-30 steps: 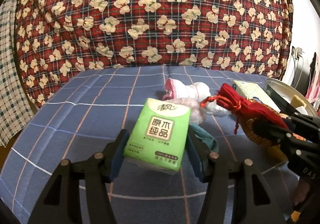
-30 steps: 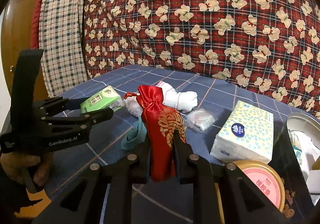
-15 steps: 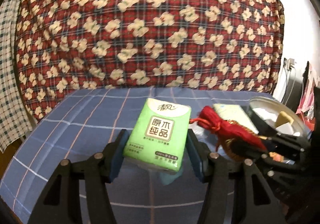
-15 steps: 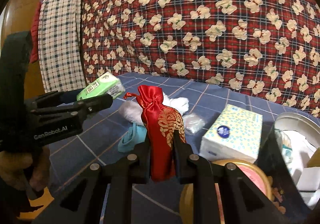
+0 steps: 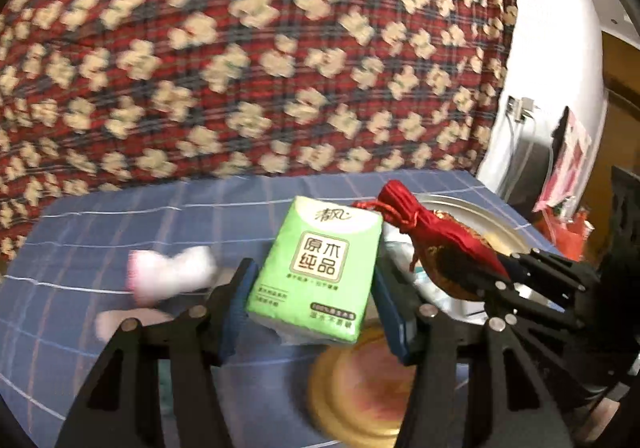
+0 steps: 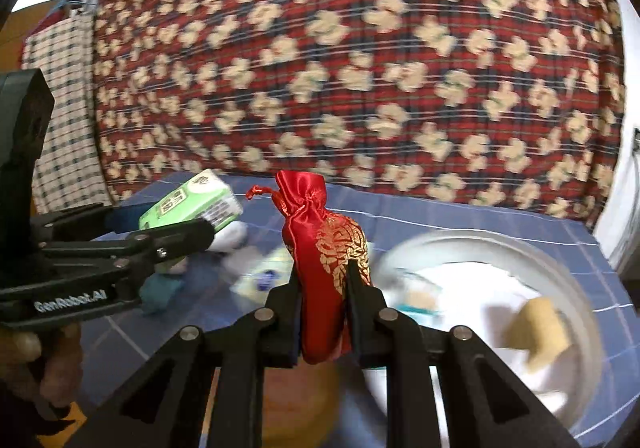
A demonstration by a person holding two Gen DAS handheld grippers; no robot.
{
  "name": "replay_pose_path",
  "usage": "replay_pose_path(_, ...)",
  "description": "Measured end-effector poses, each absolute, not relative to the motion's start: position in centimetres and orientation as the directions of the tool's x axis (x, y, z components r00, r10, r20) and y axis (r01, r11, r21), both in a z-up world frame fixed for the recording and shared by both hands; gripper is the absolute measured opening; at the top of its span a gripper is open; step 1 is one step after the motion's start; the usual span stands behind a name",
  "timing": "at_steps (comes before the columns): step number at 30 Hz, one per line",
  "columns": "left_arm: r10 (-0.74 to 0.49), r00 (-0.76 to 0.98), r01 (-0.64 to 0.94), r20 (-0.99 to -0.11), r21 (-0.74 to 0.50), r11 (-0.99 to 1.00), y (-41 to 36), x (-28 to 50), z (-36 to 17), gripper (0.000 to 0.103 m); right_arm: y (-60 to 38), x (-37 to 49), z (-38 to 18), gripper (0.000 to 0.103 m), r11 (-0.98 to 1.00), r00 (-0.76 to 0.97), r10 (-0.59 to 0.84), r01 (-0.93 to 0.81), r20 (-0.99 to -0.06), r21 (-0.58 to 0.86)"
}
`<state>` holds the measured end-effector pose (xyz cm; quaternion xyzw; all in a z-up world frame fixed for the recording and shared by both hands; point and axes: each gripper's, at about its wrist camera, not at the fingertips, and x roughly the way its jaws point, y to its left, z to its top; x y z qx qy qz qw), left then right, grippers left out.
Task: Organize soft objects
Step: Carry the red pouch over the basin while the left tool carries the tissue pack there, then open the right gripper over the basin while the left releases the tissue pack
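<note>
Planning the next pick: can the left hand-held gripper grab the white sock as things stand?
Probably not: the left hand-held gripper is already shut on the green tissue pack. The white sock lies uncovered on the blue cloth.

Tissue pack and pouch aloft over the bed
Green tissue pack (image 5: pixel 316 268) tilts left of the upright red satin pouch (image 6: pixel 324 268), both gripped.

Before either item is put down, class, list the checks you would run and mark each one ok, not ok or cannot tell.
1. Left gripper clamps the green tissue pack on both sides: ok.
2. Right gripper is shut on the red pouch: ok.
3. Pouch is upright, drawstring on top: ok.
4. Round tin is open, no lid on it: ok.
5. Room left in the tin: cannot tell, too blurred.
6. The two grippers are apart, not touching: ok.
</note>
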<state>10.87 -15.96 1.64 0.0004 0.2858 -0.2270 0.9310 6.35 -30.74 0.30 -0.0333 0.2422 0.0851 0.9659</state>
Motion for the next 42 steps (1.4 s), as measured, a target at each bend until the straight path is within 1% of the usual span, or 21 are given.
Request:
replay_pose_path(7,-0.474,0.638,0.492,-0.606,-0.152,0.857,-22.4,12.6,2.2,0.057,-37.1,7.8,1.1,0.02,0.996,0.846,0.042,-0.078,-0.532,-0.046)
replay_pose_path(16,-0.449,0.554,0.539,-0.701,-0.109,0.835,-29.1,13.5,0.3,0.057,-42.9,10.2,-0.1,0.02,0.998,0.772,-0.039,0.0,-0.635,-0.061)
replay_pose_path(27,-0.421,0.513,0.591,-0.748,-0.049,0.805,-32.9,13.0,-1.6,0.059,-44.7,11.4,-1.3,0.02,0.997,0.727,-0.059,0.012,-0.684,-0.074)
replay_pose_path(28,-0.413,0.518,0.591,-0.749,-0.035,0.806,-33.0,12.9,-1.6,0.059,-44.8,11.4,-1.3,0.023,0.997,0.726,-0.065,0.016,-0.684,-0.077)
replay_pose_path(29,-0.404,0.527,0.59,-0.747,-0.02,0.807,-33.1,12.8,-1.6,0.06,-44.8,11.4,-1.3,0.034,0.996,0.726,-0.074,0.025,-0.683,-0.082)
replay_pose_path(30,-0.397,0.534,0.588,-0.747,-0.01,0.809,-33.1,12.7,-1.5,0.062,-45.0,11.4,-1.3,0.04,0.995,0.727,-0.088,0.039,-0.681,-0.087)
replay_pose_path(31,-0.393,0.536,0.586,-0.747,-0.006,0.81,-33.0,12.8,-1.5,0.068,-45.0,11.4,-1.3,0.054,0.995,0.725,-0.099,0.05,-0.682,-0.092)
replay_pose_path(32,-0.393,0.541,0.581,-0.743,-0.007,0.814,-32.8,12.8,-1.4,0.075,-45.2,11.3,-1.3,0.064,0.993,0.725,-0.116,0.066,-0.679,-0.099)
replay_pose_path(33,-0.398,0.545,0.577,-0.738,-0.015,0.817,-32.4,12.8,-1.2,0.078,-45.5,11.2,-1.2,0.067,0.991,0.73,-0.132,0.084,-0.671,-0.104)
replay_pose_path(34,-0.405,0.546,0.575,-0.734,-0.023,0.818,-32.2,12.8,-1.1,0.083,-45.6,11.1,-1.1,0.069,0.99,0.735,-0.137,0.092,-0.664,-0.102)
replay_pose_path(35,-0.412,0.549,0.572,-0.728,-0.032,0.819,-31.9,12.8,-0.9,0.086,-45.8,10.8,-0.9,0.069,0.991,0.747,-0.132,0.096,-0.651,-0.091)
replay_pose_path(38,-0.432,0.56,0.564,-0.707,-0.057,0.824,-31.0,12.5,-0.3,0.087,-45.4,10.3,-0.2,0.069,0.991,0.764,-0.131,0.097,-0.631,-0.089)
replay_pose_path(42,-0.427,0.6,0.545,-0.676,-0.044,0.837,-29.5,11.9,0.6,0.089,-44.3,9.8,0.6,0.069,0.992,0.785,-0.122,0.082,-0.608,-0.093)
